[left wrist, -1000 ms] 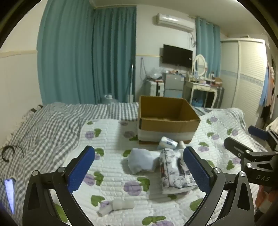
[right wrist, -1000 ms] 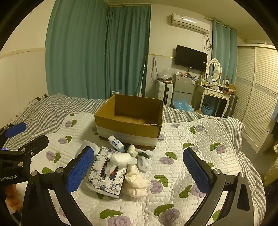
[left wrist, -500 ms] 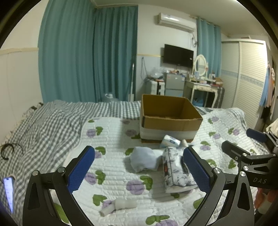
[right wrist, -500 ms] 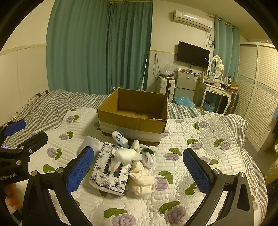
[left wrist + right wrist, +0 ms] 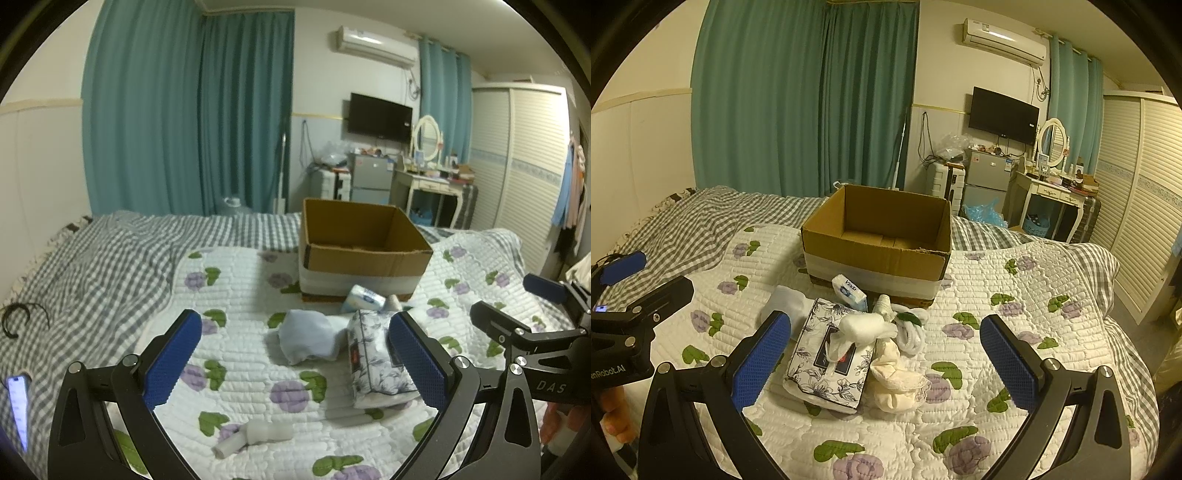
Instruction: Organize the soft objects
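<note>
An open cardboard box (image 5: 364, 251) (image 5: 882, 236) stands on the floral quilt. In front of it lie a floral tissue pack (image 5: 373, 356) (image 5: 833, 356), a pale blue folded cloth (image 5: 308, 338), a small blue-white tissue packet (image 5: 362, 297) (image 5: 849, 290), white socks (image 5: 910, 328), a white bundle (image 5: 866, 326) and a cream lace cloth (image 5: 895, 380). A small white roll (image 5: 255, 435) lies near the left gripper. My left gripper (image 5: 295, 363) is open and empty above the quilt, short of the cloth. My right gripper (image 5: 886, 363) is open and empty, short of the pile.
The bed has a grey checked cover (image 5: 92, 266) to the left, with a phone (image 5: 18, 410) and a black hair band (image 5: 16, 317) on it. A dressing table (image 5: 1056, 192), small fridge (image 5: 986, 181) and wardrobe (image 5: 1145, 206) stand beyond the bed.
Both grippers have moved slightly, shifting the view; the box and pile sit a little further right in the left view and closer in the right view. Jaws stay open.
</note>
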Demonstrator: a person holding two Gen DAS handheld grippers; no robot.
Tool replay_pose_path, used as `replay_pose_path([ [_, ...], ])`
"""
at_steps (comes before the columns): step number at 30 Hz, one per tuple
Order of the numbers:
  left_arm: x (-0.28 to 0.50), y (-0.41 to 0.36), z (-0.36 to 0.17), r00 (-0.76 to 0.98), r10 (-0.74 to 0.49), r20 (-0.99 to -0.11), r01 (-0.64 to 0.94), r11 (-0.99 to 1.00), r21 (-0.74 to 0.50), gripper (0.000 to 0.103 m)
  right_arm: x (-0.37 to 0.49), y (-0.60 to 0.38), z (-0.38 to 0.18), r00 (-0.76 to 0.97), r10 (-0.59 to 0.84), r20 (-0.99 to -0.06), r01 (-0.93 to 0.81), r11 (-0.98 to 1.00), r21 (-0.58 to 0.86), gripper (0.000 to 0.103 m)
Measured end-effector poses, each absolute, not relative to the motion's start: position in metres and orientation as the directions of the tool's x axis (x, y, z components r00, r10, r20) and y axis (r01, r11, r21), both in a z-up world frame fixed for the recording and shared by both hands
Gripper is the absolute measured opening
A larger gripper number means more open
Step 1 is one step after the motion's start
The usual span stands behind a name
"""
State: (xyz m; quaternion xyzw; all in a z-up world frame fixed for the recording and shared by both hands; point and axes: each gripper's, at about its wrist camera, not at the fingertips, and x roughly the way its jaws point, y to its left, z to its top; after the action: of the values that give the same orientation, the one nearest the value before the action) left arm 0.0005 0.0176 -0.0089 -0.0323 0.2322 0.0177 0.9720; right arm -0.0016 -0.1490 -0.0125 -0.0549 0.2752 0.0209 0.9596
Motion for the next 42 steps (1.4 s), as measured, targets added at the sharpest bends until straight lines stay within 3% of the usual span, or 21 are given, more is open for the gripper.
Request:
replay_pose_path([
  [42,-0.0008,0.0166,-0.0104,0.89,0.018,-0.455,-0.046,0.998,-0.051,0.103,-0.0026,-0.1477,-0.0134,0.848,0.013,-0.529,-0.075,0.993,-0.095,0.103],
])
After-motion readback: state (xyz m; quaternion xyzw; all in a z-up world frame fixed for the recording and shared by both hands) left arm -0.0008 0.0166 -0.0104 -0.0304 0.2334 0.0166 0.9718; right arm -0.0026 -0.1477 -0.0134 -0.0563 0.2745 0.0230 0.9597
